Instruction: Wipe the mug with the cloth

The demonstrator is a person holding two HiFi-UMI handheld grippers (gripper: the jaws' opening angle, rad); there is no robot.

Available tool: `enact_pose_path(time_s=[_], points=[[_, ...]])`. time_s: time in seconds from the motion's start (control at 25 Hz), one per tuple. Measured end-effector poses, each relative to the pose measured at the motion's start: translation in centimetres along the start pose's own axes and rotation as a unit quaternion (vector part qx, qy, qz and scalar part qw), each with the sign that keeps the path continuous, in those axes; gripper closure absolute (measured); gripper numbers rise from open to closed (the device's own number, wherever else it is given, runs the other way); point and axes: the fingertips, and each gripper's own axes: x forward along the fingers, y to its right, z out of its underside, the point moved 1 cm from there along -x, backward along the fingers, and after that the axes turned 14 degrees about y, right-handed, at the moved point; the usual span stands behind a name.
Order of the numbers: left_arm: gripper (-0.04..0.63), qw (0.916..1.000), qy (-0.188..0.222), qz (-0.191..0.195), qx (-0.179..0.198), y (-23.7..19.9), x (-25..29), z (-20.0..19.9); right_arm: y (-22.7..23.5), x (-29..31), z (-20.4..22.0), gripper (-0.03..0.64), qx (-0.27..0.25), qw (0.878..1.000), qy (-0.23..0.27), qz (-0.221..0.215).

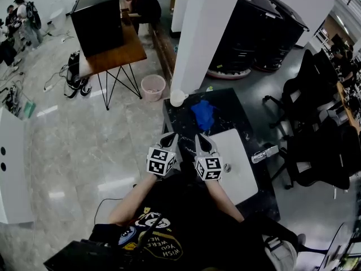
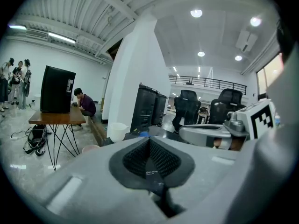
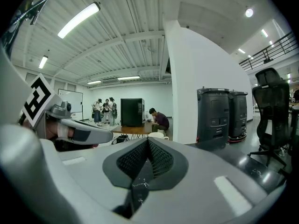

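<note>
A white mug (image 1: pixel 177 98) stands at the far left corner of the dark marble table (image 1: pixel 186 129). A crumpled blue cloth (image 1: pixel 203 114) lies just right of it, nearer to me. My left gripper (image 1: pixel 170 136) and right gripper (image 1: pixel 202 138) hover side by side over the table's near edge, both short of the cloth and pointing slightly down. In the left gripper view the pads (image 2: pixel 149 143) meet with nothing between them, and the mug (image 2: pixel 117 131) shows ahead at the left. The right gripper (image 3: pixel 148 143) is likewise shut and empty, with the mug (image 3: pixel 158 135) just past its tips.
A white board (image 1: pixel 240 162) with a small metal piece (image 1: pixel 227 167) covers the table's near right. On the floor beyond stand a pink bucket (image 1: pixel 153 87), a wooden table (image 1: pixel 113 52) bearing a black box, a white pillar (image 1: pixel 197 33) and black bins (image 1: pixel 254 35). Office chairs (image 1: pixel 316 123) crowd the right.
</note>
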Motion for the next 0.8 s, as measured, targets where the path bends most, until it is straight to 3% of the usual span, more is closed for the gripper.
enact_pose_path(time_s=[0.24, 0.8], points=[[0.592, 1.0, -0.001, 0.005, -0.004, 0.0, 0.1, 0.0, -0.4, 0.1, 0.3, 0.615, 0.032, 0.999, -0.003, -0.012], [0.592, 0.9988, 0.006, 0.027, -0.04, 1.3, -0.4, 0.3, -1.7, -1.7, 1.2, 0.615, 0.012, 0.998, -0.05, -0.019]])
